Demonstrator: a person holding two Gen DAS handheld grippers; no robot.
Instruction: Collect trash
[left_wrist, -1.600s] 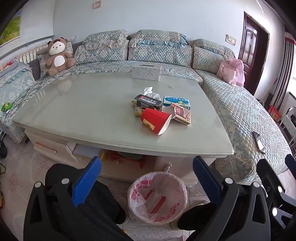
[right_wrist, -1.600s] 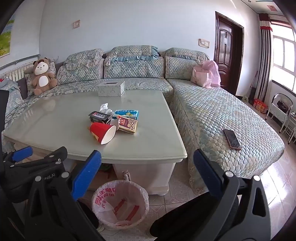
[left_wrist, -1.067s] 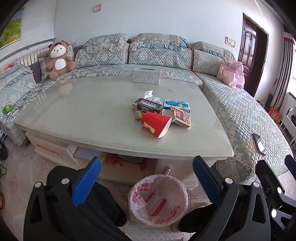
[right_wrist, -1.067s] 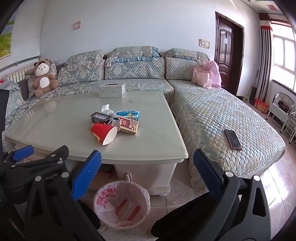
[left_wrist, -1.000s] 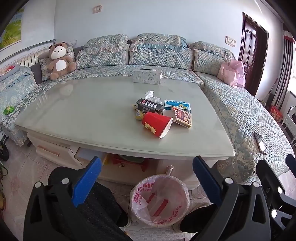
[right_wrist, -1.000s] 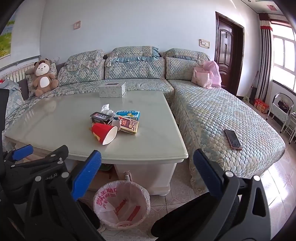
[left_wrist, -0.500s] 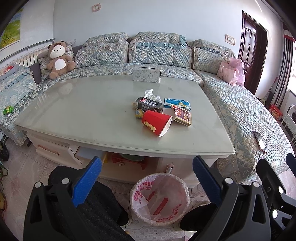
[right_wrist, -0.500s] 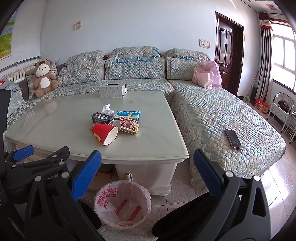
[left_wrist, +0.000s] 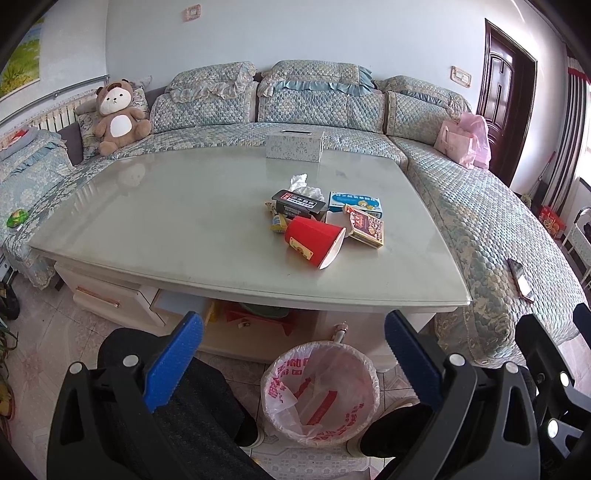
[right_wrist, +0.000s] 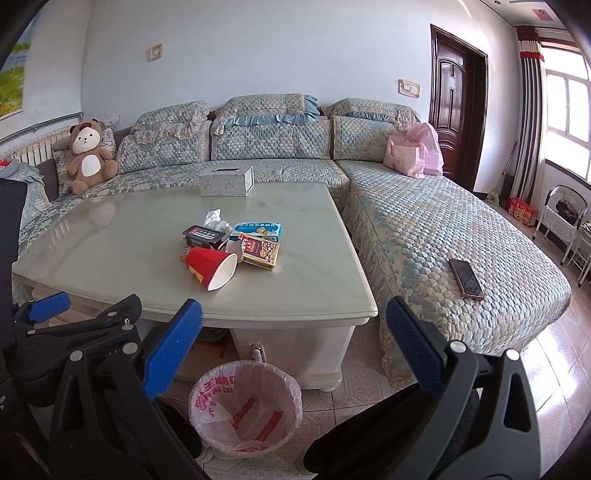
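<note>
Hovering low before the near edge of the coffee table (left_wrist: 155, 236), well short of the litter. Left gripper (left_wrist: 293, 354) standing wide open, blue pads parted, gripping nothing; right gripper (right_wrist: 293, 341) likewise gaping and empty.

Lying in a tight cluster on the glass, right of centre: a red paper cup (left_wrist: 314, 238) tipped on its side, nearest of the lot, with a black box (left_wrist: 298, 201), a crumpled tissue (left_wrist: 302, 183), a blue carton (left_wrist: 355, 202), a red patterned box (left_wrist: 365, 225) and a small yellow wrapper (left_wrist: 277, 221) crowding just behind and beside it.

Pointing its white mouth toward the near right, the cup, long axis slanting from far left to near right, so probably needing jaws turned to close across that slant rather than along it. Sitting ahead and slightly right of the left gripper's centre line, but ahead and clearly to the left of the right gripper's; judging by that, reaching with the left looking the straighter path.

Waiting on the floor just below the near table edge, between both grippers and the cluster: a wastebasket (left_wrist: 373, 384) lined with a pink printed bag. Nothing collected from the table yet, by the look of it.
</note>
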